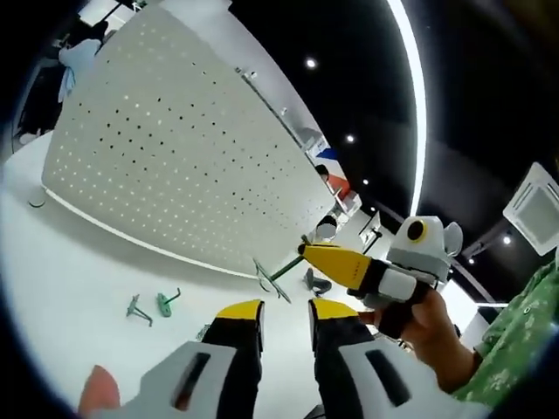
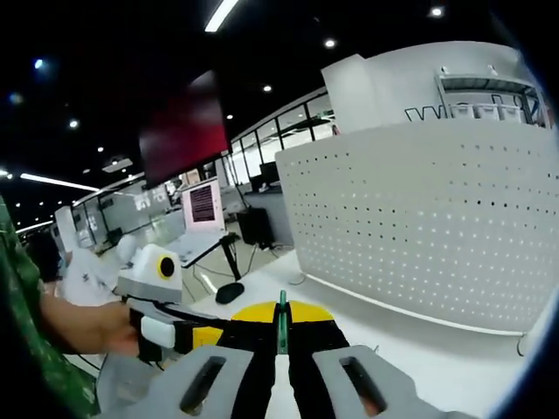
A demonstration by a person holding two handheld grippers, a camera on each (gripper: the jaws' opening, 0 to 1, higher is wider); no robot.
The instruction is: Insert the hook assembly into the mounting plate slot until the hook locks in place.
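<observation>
A white pegboard (image 1: 175, 148) stands upright on the white table (image 1: 79, 288), and it rises at the right of the right gripper view (image 2: 419, 218). My right gripper (image 2: 281, 314) is shut on a thin green hook (image 2: 281, 321) that sticks up between its yellow tips. It enters the left gripper view from the right (image 1: 307, 251), holding the hook (image 1: 278, 272) just in front of the pegboard's lower edge. My left gripper (image 1: 286, 310) is open with nothing between its fingers, below and just short of the hook. It also appears at the left (image 2: 210, 336).
Two loose green hooks (image 1: 138, 310) (image 1: 168, 301) lie on the table left of my jaws. A dark small object (image 1: 316, 281) sits behind the right gripper. A person's hand (image 1: 428, 323) holds that gripper. Office desks and a monitor (image 2: 203, 205) stand beyond the table.
</observation>
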